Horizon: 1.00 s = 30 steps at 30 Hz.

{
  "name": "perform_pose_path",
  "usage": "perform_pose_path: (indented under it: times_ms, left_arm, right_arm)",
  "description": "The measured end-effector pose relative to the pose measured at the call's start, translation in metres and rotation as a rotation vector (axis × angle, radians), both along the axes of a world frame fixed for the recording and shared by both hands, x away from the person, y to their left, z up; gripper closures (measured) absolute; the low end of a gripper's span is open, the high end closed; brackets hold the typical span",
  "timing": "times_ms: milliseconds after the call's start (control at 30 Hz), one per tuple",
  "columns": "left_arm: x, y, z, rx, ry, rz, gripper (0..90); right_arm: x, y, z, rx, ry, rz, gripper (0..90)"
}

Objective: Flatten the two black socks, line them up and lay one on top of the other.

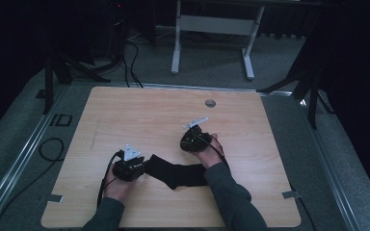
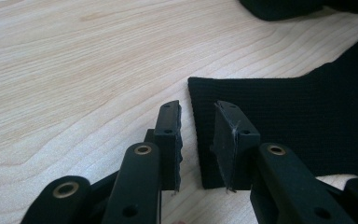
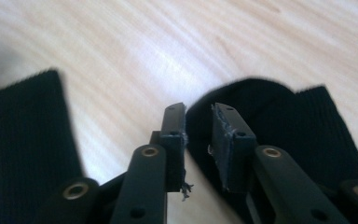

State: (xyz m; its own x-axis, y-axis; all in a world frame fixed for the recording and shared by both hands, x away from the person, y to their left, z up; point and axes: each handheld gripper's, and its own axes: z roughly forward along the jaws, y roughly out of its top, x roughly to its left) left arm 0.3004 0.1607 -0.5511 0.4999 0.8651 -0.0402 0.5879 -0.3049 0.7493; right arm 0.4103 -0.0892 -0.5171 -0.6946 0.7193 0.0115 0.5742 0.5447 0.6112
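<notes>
The left tongs (image 1: 142, 166) stand spread over the cuff edge of the black sock (image 1: 176, 174), which lies bent on the desk (image 1: 139, 115). The right tongs (image 1: 189, 144) stand spread above its toe end, gripping nothing. Judged from this, neither end is pinched and any folding remains to be done.

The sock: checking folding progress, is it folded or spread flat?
Spread, bent: sock lies flat on table, nothing doubled over.

We see a dim room with dark edges, and the wooden table (image 1: 173, 110) is the brightest part. Up close, the right gripper view looks blurry, with a shiny glare on the wood.
</notes>
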Motion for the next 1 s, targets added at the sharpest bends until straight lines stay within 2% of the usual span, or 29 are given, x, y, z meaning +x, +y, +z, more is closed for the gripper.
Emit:
perform_pose_path:
  times_ms: [33,167,267,367,467,533,700,833,1000]
  left_arm:
    - [0.0,0.0,0.0,0.0,0.0,0.0,71.5]
    - [0.0,0.001,0.0,-0.003,-0.002,0.002,71.5]
    - [0.0,0.001,0.0,-0.003,-0.001,0.003,71.5]
    - [0.0,0.001,0.0,-0.002,-0.001,0.004,71.5]
    - [0.0,0.0,0.0,0.004,0.0,-0.001,71.5]
    - [0.0,-0.001,-0.001,0.005,0.001,-0.003,71.5]
    - [0.0,-0.001,0.0,0.005,-0.001,-0.001,71.4]
    - [0.0,0.0,0.0,0.004,-0.001,0.003,71.5]
    - [0.0,0.001,0.0,-0.003,-0.002,0.007,71.5]
  right_arm:
    - [0.01,0.007,0.0,0.0,0.01,-0.023,71.2]
    - [0.016,0.011,-0.002,0.0,0.024,-0.032,67.1]
    - [0.024,0.017,-0.012,-0.017,0.071,-0.048,64.0]
    - [0.026,0.021,-0.019,-0.038,0.098,-0.049,63.9]
    - [0.028,0.022,-0.022,-0.034,0.115,-0.07,67.9]
    - [0.028,0.023,-0.021,-0.052,0.112,-0.083,73.0]
    - [0.028,0.024,-0.021,-0.056,0.13,-0.085,85.0]
    - [0.026,0.024,-0.02,-0.034,0.154,-0.058,86.3]
    - [0.017,0.019,-0.016,0.013,0.136,-0.03,86.6]
